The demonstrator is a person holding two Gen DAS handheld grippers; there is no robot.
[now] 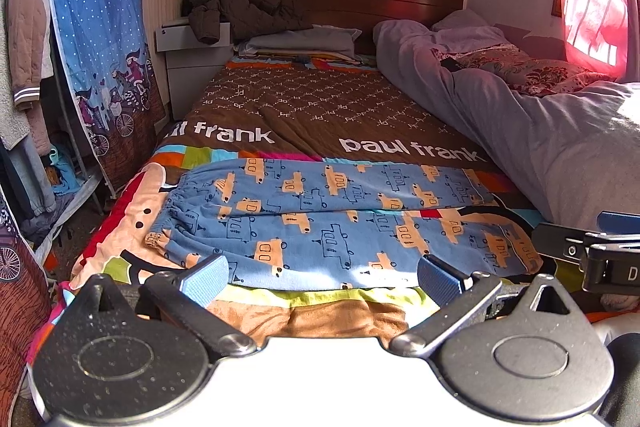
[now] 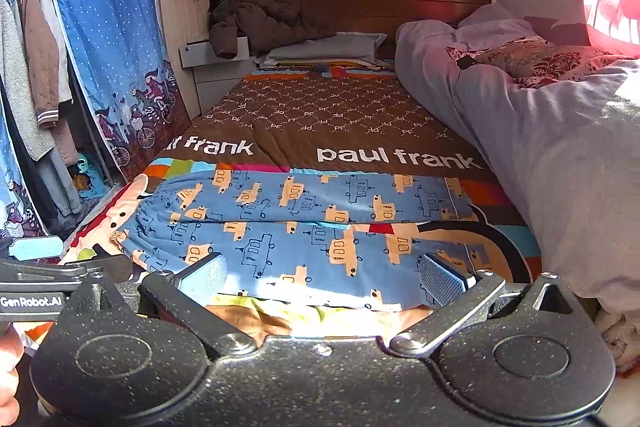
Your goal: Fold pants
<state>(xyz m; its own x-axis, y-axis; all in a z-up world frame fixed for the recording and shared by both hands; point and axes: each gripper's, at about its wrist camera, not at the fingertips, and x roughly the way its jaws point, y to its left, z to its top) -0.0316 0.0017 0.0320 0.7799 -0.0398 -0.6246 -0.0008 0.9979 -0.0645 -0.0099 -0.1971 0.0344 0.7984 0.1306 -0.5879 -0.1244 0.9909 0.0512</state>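
Blue pants (image 1: 320, 223) with an orange car print lie flat across the foot of the bed, waistband at the left, both legs running right. They also show in the right wrist view (image 2: 296, 227). My left gripper (image 1: 322, 281) is open and empty, just short of the pants' near edge. My right gripper (image 2: 322, 281) is open and empty too, at the near edge of the lower leg. The right gripper's body shows at the right edge of the left wrist view (image 1: 592, 251). The left gripper shows at the left edge of the right wrist view (image 2: 52, 279).
The bed has a brown "paul frank" blanket (image 1: 320, 107). A grey duvet (image 1: 540, 131) is piled along the right side. A dark jacket (image 1: 240, 7) lies by the headboard. A blue curtain (image 1: 100, 47) and hanging clothes (image 1: 24, 39) stand left.
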